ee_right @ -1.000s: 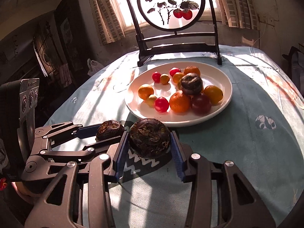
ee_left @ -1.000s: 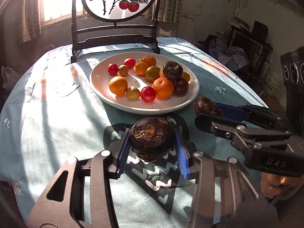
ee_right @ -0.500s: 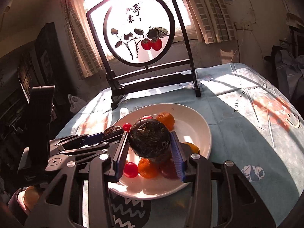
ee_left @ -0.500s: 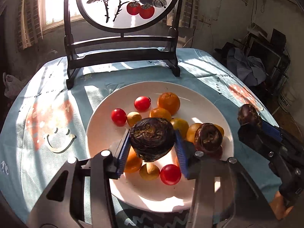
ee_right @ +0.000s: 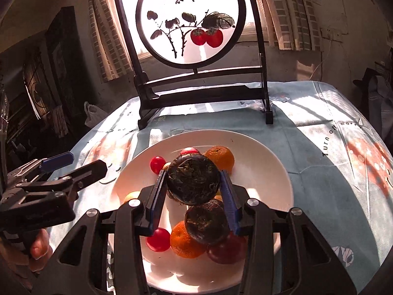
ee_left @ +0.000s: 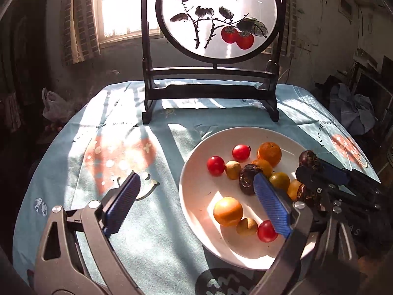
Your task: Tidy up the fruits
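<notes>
My left claw (ee_left: 196, 204) stands wide apart, nothing between its blue ribbed pads; one pad sits lower left over the pale blue printed cloth covering the counter (ee_left: 127, 132), the other overlaps the round white ceramic plate (ee_left: 196, 196) at centre right of the left wrist view.

On that plate: two red cherry tomatoes near the upper rim, a bright orange mandarin (ee_left: 269, 153) beside them, a dark wrinkled brown fruit (ee_left: 248, 178) partly behind the pad, a second mandarin and a third tomato lower down.

My right claw (ee_right: 194, 196) is clamped on a dark, round, wrinkled fruit (ee_right: 192, 182), held at frame centre above the plate. Directly below it lies another dark wrinkled fruit (ee_right: 206, 223), resting on an orange mandarin and a reddish-purple plum; whether the held fruit touches it I can't quite make out.

A black wooden stand with a round painted persimmon screen (ee_right: 189, 24) fills the upper middle, backlit by the window.
</notes>
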Demonstrator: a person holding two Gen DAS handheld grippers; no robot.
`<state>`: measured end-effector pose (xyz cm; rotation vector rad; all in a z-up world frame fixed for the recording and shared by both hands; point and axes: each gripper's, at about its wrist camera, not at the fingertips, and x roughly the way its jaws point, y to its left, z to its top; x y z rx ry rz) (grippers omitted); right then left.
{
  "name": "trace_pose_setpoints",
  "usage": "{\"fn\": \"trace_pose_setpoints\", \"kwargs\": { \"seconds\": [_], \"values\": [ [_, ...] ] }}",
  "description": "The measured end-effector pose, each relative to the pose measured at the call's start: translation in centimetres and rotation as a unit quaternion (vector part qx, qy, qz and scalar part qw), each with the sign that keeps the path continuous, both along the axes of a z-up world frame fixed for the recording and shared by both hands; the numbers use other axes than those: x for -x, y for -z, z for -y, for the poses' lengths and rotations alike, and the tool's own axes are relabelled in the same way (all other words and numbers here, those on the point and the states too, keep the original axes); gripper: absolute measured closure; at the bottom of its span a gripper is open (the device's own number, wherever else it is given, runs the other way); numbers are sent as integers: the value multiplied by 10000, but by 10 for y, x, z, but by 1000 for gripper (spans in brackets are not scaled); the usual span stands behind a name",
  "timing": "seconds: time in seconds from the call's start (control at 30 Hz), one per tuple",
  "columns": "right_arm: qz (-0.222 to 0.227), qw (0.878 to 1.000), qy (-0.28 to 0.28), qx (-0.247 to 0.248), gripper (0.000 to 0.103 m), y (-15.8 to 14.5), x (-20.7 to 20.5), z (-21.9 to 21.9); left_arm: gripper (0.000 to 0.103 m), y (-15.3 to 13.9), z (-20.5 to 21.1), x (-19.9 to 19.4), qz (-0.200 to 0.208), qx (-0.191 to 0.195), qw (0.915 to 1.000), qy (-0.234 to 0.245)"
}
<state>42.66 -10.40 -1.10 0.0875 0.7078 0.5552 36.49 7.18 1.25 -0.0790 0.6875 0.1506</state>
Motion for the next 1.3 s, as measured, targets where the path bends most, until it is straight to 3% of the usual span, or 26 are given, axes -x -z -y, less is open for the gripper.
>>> {"fn": "trace_pose_setpoints", "kwargs": {
  "seconds": [0.13, 0.27, 0.3, 0.33, 0.4, 0.47, 0.6, 0.73, 1.07, 1.3],
  "values": [
    [-107, 9998, -94, 122, 59, 5, -5, -12, 8, -11, -10, 18, 117, 126, 9998, -65],
    [-179, 9996, -79, 198, 50, -1, 2, -13, 6, -16, -9, 35, 204, 34, 9998, -69],
    [-218, 9995, -81, 224, 45, -4, 6, -12, 6, -17, -7, 39, 209, 38, 9998, -35],
    [-231, 9994, -69, 245, 33, -8, 11, -11, 6, -18, -5, 44, 222, 44, 9997, 1],
    [-203, 9993, -60, 311, 23, -14, 26, -7, 6, -20, -1, 55, 229, 51, 9997, 64],
    [-190, 9985, -96, 503, 2, -20, 44, -5, 6, -21, 3, 67, 254, 71, 9996, 136],
    [61, 9943, -200, 1050, 1, -32, 91, -2, 2, -23, 13, 99, 275, 138, 9990, 332],
    [202, 9909, -318, 1290, 1, -41, 137, 5, 2, -25, 19, 135, 345, 98, 9987, 361],
    [382, 9928, -238, 1110, 1, -54, 223, 35, 2, -22, 39, 220, 410, -140, 9968, 678],
    [366, 9930, -248, 1092, 1, -52, 249, 43, 2, -20, 47, 251, 450, -224, 9958, 765]
  ]
}}
